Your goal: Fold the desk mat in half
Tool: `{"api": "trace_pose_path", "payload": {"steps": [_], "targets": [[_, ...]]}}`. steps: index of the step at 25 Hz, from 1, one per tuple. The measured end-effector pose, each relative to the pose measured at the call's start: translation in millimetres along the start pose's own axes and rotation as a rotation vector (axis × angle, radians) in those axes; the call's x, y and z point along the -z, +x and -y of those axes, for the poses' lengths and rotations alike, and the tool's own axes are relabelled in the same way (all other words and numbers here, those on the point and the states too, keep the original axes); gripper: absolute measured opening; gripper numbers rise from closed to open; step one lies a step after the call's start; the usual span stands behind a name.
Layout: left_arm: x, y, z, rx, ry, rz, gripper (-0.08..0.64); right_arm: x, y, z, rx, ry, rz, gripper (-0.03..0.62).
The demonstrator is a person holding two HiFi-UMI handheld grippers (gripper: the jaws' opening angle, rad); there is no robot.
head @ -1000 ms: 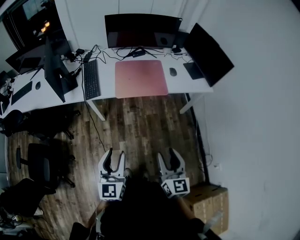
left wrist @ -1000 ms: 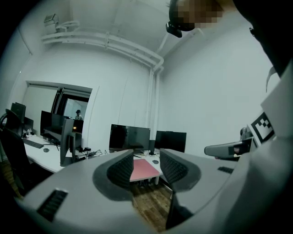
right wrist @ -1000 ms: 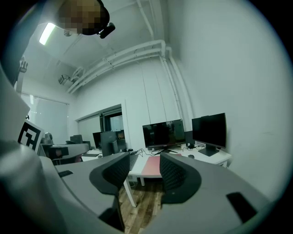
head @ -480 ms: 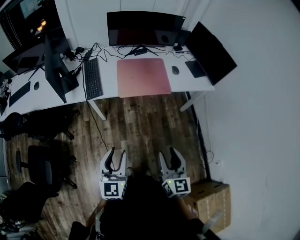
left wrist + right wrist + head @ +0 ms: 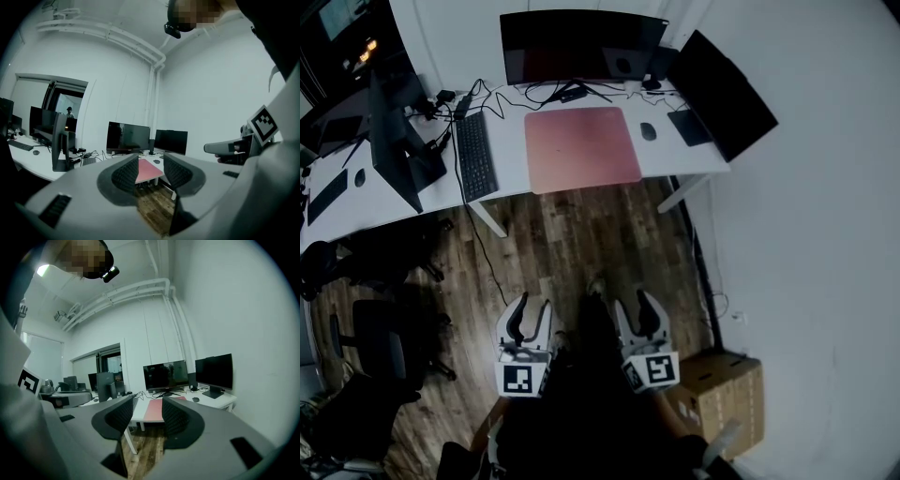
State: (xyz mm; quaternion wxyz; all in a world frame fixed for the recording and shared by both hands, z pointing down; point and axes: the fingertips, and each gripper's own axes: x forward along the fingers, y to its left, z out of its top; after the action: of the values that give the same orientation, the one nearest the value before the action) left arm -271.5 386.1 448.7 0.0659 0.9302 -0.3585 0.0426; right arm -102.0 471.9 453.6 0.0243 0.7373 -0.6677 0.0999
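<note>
Standing back from the desk (image 5: 511, 183), not yet at work. The pink desk mat (image 5: 581, 148) lies flat and unfolded on the white top, in front of the middle monitor (image 5: 581, 45), with the keyboard (image 5: 475, 157) just beside its left edge and the mouse (image 5: 648, 131) near its right edge.

Left gripper (image 5: 532, 306): jaws wide apart, nothing between them but floor and the far desk. Right gripper (image 5: 633, 302): jaws also spread, empty. Both hang low over the wood floor, well apart from the mat, pointing towards it.

Step in hand, as I judge it: the approach. No fold begun.

Notes for doing it well:
- Walk up square to the near long edge so both claws reach evenly.
- Keep jaws spread until at the mat, then pinch one near corner each. The mat looks thin and limp, so I slide a lower jaw under the edge rather than stab down.
- Lift both corners together and carry them to the opposite edge, so the crease runs straight.
- Mind the keyboard and mouse; either could be dragged along with a corner.
- The cables behind the mat sit close to its far edge; land the fold short of them.
</note>
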Motion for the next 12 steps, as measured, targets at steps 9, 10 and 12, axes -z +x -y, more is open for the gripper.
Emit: {"api": "trace_pose_path", "payload": {"steps": [9,10,12], "targets": [[0,88,-18,-0.049,0.031,-0.019,0.166,-19,94,36,-0.075,0.009,-0.022,0.186],[-3,101,-21,-0.054,0.036,-0.020,0.166,-22,108,43,-0.082,0.005,-0.026,0.186],[-8,128,-26,-0.066,0.048,-0.015,0.166,-27,134,58,-0.100,-0.012,-0.041,0.186]]}}
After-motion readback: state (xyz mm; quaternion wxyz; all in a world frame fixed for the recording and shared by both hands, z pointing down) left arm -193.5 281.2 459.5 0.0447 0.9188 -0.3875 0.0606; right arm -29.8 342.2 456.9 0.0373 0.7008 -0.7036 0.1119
